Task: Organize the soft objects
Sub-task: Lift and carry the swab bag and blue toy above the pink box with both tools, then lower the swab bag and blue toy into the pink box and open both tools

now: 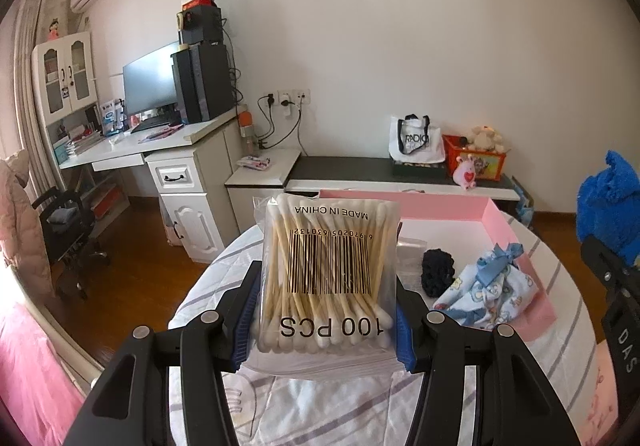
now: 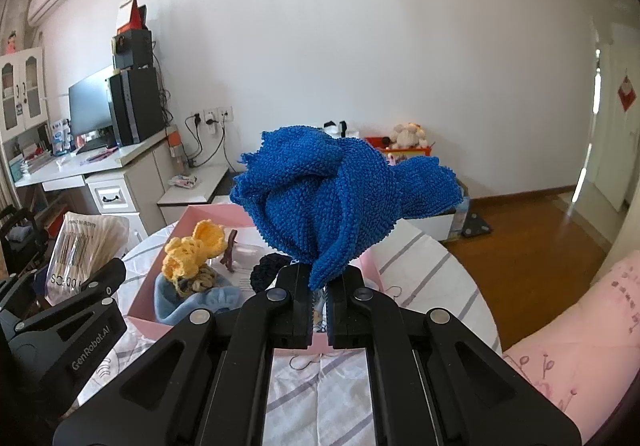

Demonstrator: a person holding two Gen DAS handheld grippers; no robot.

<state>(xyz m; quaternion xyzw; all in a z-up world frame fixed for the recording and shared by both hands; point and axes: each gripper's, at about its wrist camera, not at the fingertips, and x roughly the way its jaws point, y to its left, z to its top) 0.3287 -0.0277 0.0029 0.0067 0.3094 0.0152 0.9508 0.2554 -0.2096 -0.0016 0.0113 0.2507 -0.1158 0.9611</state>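
Cotton-swab bag clamped in left gripper hides the pink box; right gripper pinches blue cloth.

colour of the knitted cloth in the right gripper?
Bright blue: the bunched knitted cloth is clamped in the right gripper. Clearest in the right wrist view.
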